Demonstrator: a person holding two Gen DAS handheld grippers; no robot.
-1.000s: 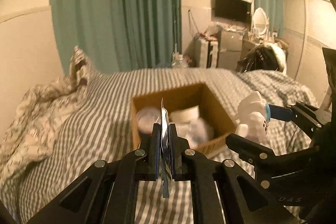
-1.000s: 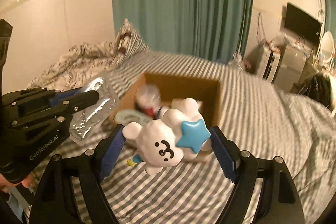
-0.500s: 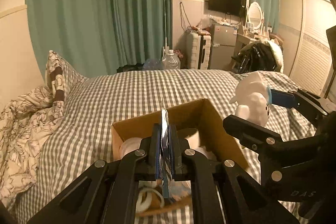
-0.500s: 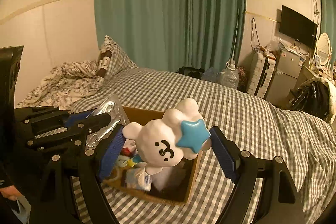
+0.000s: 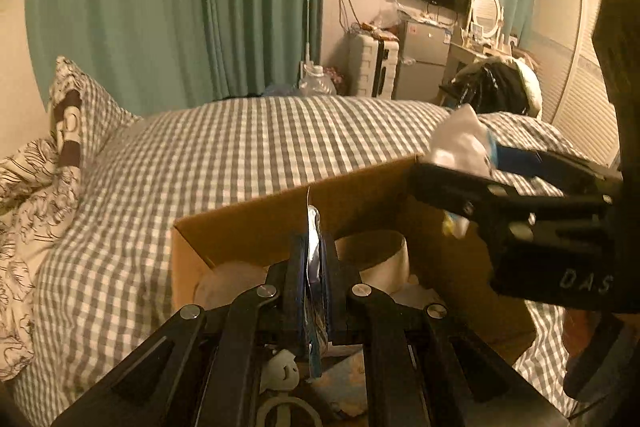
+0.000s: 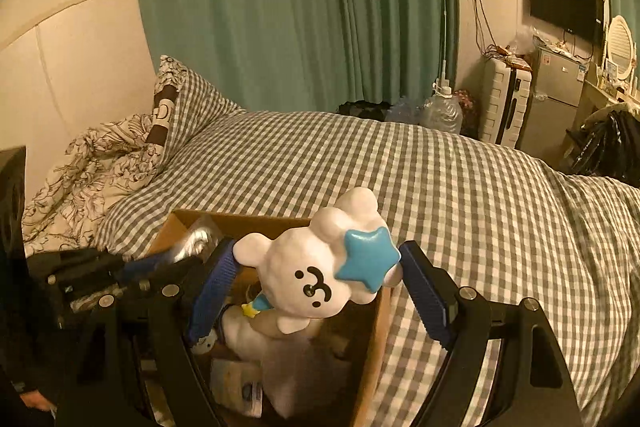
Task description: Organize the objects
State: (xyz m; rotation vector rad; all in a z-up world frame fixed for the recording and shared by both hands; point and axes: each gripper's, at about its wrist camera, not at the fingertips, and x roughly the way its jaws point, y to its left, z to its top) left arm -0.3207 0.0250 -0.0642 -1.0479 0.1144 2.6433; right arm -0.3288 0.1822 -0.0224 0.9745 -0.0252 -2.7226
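Note:
My left gripper (image 5: pixel 313 259) is shut on a thin silver foil packet (image 5: pixel 312 247), held edge-on over the open cardboard box (image 5: pixel 256 223) on the checked bed. My right gripper (image 6: pixel 316 279) is shut on a white bear toy with a blue star (image 6: pixel 320 267) and holds it above the box's right half (image 6: pixel 380 315). In the left wrist view the right gripper (image 5: pixel 476 167) and the toy (image 5: pixel 460 143) show at the right above the box wall. The box holds a tape roll (image 5: pixel 376 255) and several soft white items (image 6: pixel 280 359).
The checked bedcover (image 6: pixel 440 187) spreads behind and to the right of the box. A pillow and a crumpled floral quilt (image 6: pixel 100 171) lie at the left. Green curtains (image 6: pixel 296 7), a suitcase and a small fridge (image 6: pixel 556 95) stand beyond the bed.
Both grippers have moved forward and down over the box with their objects still held. The box now lies directly beneath them.

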